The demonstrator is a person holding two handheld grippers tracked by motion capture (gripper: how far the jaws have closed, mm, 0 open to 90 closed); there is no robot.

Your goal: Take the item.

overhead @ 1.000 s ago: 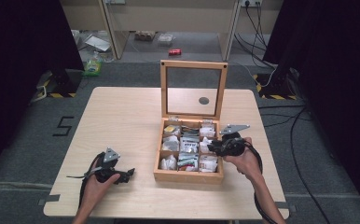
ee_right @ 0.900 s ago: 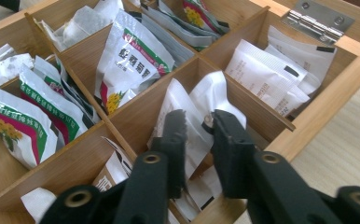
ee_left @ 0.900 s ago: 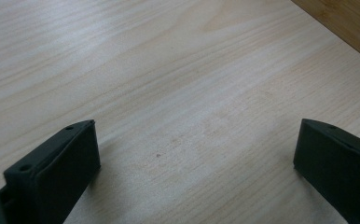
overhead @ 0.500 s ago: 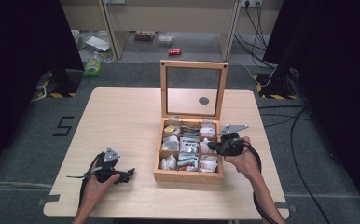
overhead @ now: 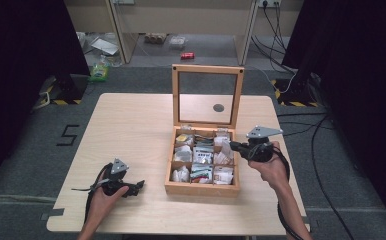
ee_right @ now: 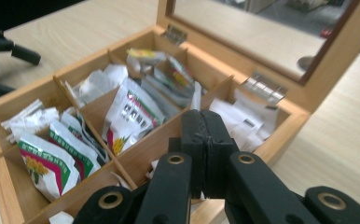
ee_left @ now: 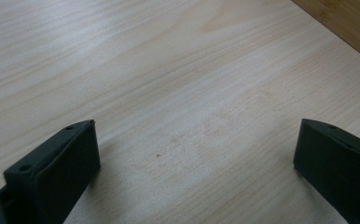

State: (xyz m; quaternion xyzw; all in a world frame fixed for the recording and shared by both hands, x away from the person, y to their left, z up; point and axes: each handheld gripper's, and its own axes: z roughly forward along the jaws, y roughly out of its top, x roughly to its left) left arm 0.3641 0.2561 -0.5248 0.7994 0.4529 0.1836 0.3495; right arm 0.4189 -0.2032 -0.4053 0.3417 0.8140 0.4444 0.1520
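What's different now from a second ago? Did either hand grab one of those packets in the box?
The right gripper has just closed its jaws and lifted a little above the wooden box. In the right gripper view the pads meet with no visible packet between them, so whether it took one can't be told. The left gripper stayed put on the table, jaws open. The box, its raised lid and the packets look unchanged.

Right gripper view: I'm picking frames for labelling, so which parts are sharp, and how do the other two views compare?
Right gripper view: the shut jaws of the right gripper are fairly crisp, the sachets soft, the lid blurred. Left gripper view: the table grain is sharp, evenly lit, with soft shadows beside the left gripper. High view: even light on the table, dark surroundings.
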